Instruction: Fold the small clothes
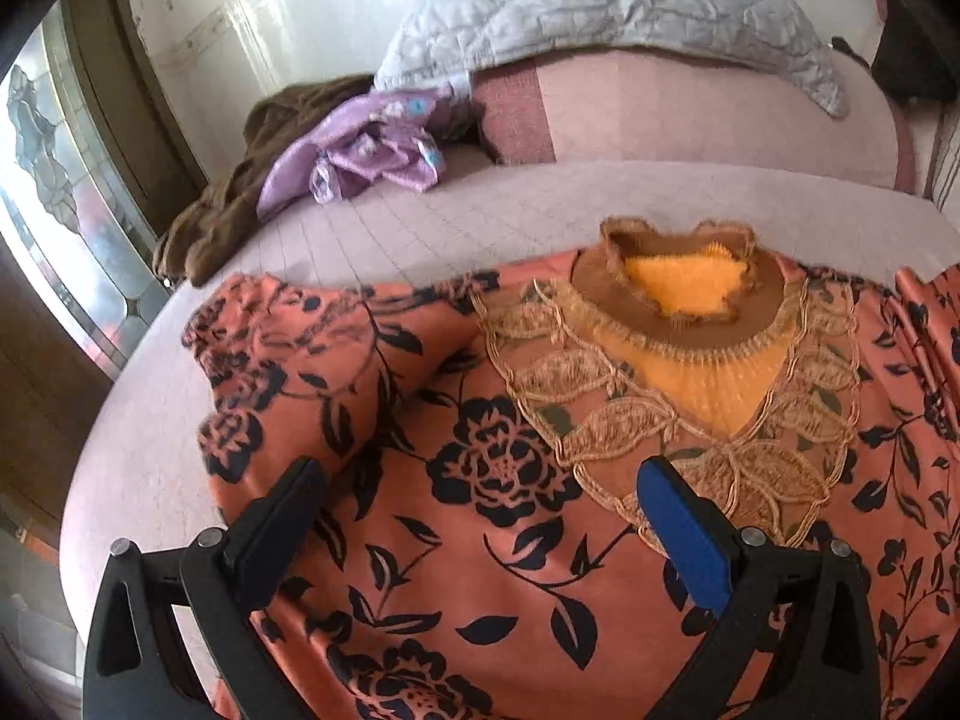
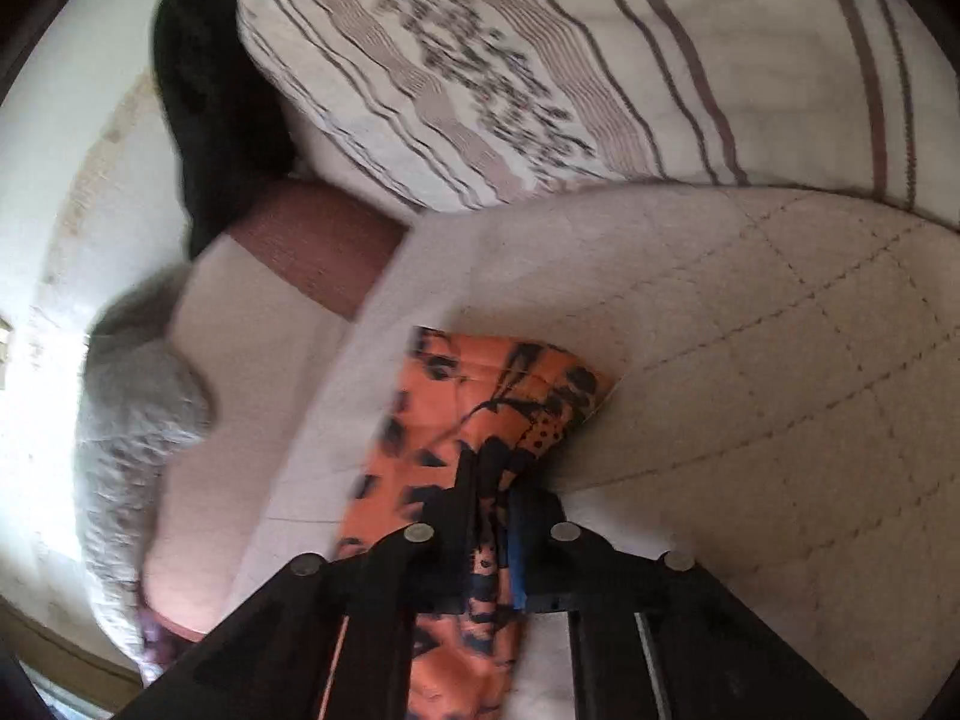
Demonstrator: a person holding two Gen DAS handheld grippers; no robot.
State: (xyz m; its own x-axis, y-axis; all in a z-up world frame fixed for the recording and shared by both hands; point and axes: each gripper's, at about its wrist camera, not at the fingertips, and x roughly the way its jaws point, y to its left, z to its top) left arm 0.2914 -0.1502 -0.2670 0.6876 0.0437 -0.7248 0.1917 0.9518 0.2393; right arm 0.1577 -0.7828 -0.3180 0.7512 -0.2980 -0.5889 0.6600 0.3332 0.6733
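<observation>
1. The orange floral garment (image 1: 480,510) lies spread on the quilted bed cover (image 1: 420,216), front side up, with its lace neckline (image 1: 678,324) toward 12 o'clock in the left wrist view. It fills the lower half of that view.

2. The right gripper (image 2: 492,492) is clamped on a sleeve or edge of the garment (image 2: 480,408); the cloth runs between the two jaws and fans out toward 12 o'clock. No earlier picture is given, so I speak only of the grip as it stands.

3. The left gripper (image 1: 480,480) has its jaws wide apart and holds nothing. It hangs over the chest of the garment, one finger at 8 o'clock and one at 4 o'clock.

4. To do this step well, I judge that the right gripper should carry its pinched part across toward the middle of the garment, low and slowly, so the fold line comes out straight. The left gripper could press the body cloth, or take the opposite sleeve (image 1: 276,348) at 10 o'clock.

5. The risk: a thin pinch may slip, or drag the whole garment.

6. Only the left view shows the full garment and the purple clothes (image 1: 360,150) at 11 o'clock. Only the right view shows the grip itself, and the striped pillow (image 2: 540,60) at 12 o'clock.
</observation>
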